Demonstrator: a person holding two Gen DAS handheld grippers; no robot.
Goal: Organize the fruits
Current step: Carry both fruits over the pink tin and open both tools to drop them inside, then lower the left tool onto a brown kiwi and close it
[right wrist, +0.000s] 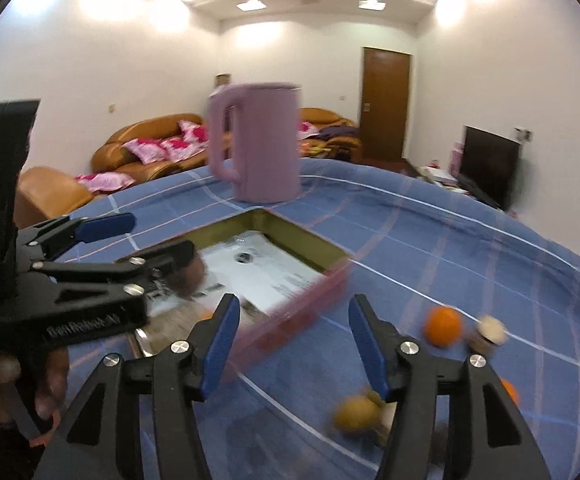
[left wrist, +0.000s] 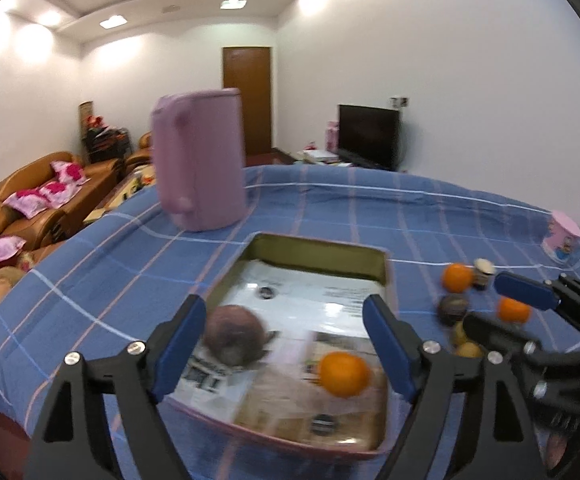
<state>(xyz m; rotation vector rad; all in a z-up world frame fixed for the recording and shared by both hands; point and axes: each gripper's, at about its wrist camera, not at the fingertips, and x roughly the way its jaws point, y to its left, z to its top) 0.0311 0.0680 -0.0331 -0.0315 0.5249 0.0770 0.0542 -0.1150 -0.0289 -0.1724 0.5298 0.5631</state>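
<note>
kettle [left wrist: 200, 164] behind tray [left wrist: 321, 246] | loose fruit [left wrist: 457, 277] right — blurred, perhaps oranges

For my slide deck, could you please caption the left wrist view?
Open left tool above the tray holding an orange and a brown fruit.

Blue checked cloth [left wrist: 329, 208] with white and pink lines is covering the counter. Lilac plastic jug [left wrist: 200, 160] is showing plain colour. Pink-rimmed tray [left wrist: 317, 256], olive inside, is carrying printed paper. Round orange fruit [left wrist: 343, 374] is glowing bright; round brown fruit [left wrist: 232, 334] is looking dull.
</note>
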